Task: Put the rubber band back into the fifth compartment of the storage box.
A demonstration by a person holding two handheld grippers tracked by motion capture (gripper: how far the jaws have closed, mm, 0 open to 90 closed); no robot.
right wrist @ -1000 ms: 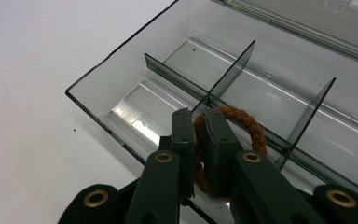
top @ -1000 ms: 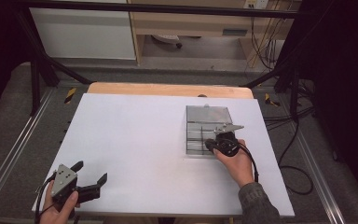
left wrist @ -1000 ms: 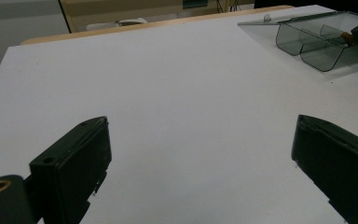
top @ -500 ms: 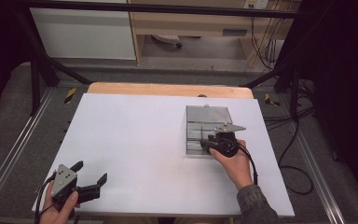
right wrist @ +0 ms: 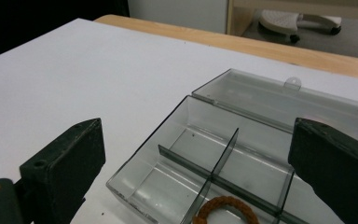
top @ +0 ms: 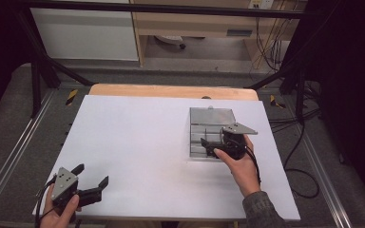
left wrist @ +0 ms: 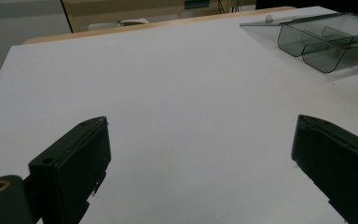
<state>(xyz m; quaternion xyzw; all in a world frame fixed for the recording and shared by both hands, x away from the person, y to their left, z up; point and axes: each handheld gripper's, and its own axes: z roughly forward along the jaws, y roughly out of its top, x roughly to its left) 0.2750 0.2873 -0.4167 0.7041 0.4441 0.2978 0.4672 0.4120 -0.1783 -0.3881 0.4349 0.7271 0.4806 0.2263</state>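
Right gripper (top: 208, 144) over the clear divided box (top: 204, 124)
Its jaws, just opening, stand wide and empty; a brown braided ring (right wrist: 225, 208) lies in a near compartment. At seven o'clock on the desk (top: 138, 142), the left gripper (top: 93, 182) gapes empty.

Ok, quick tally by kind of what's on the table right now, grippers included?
Clear divided box, lid folded open: 1
Brown braided ring, lying in a near compartment of the box: 1
Grippers: 2, the left gripper open over bare table, the right gripper open above the box, its jaws having just been opening with nothing between them
Total: 4
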